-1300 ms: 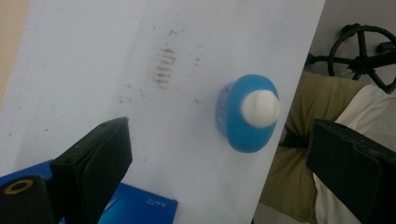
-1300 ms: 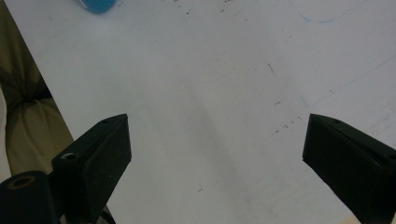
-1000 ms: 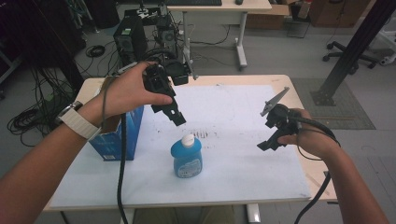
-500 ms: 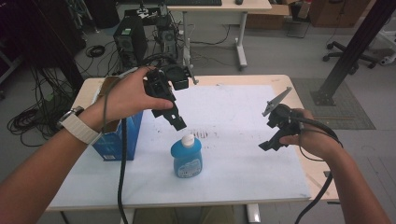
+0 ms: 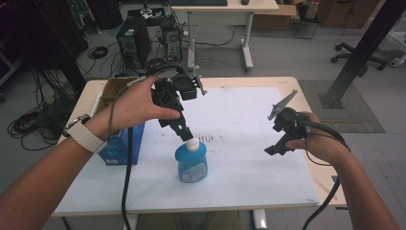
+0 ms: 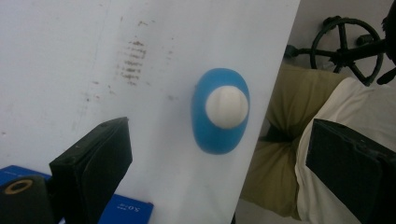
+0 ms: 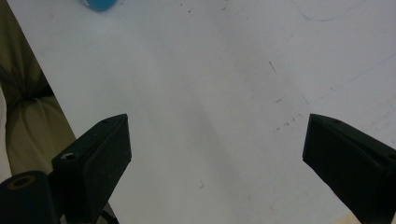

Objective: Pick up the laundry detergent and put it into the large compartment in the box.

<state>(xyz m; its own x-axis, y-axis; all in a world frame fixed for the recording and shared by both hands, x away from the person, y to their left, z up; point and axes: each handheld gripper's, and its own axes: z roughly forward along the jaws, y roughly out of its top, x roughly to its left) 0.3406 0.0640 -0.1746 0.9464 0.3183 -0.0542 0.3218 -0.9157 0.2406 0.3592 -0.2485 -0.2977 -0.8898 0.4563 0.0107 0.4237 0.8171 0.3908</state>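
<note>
Blue bottle (image 5: 191,160) stands upright on the white table (image 5: 249,177), near the front edge, white cap (image 5: 192,144) on top. Blue box (image 5: 118,143) sits at the bottle's 9 o'clock, well apart from it.

Left gripper (image 5: 184,134) hangs just above the cap, tips pointing down at it from the bottle's 11 o'clock. In the left gripper view (image 6: 219,154) the jaws are spread wide and hold nothing; the bottle (image 6: 220,111) lies between them, slightly toward 12 o'clock, cap (image 6: 227,107) facing the camera. No contact visible.

Right gripper (image 5: 275,148) is at the bottle's 3 o'clock, well apart, above bare table. In the right gripper view (image 7: 217,149) its jaws are wide apart and empty; a sliver of the bottle (image 7: 99,4) shows at 11 o'clock.
</note>
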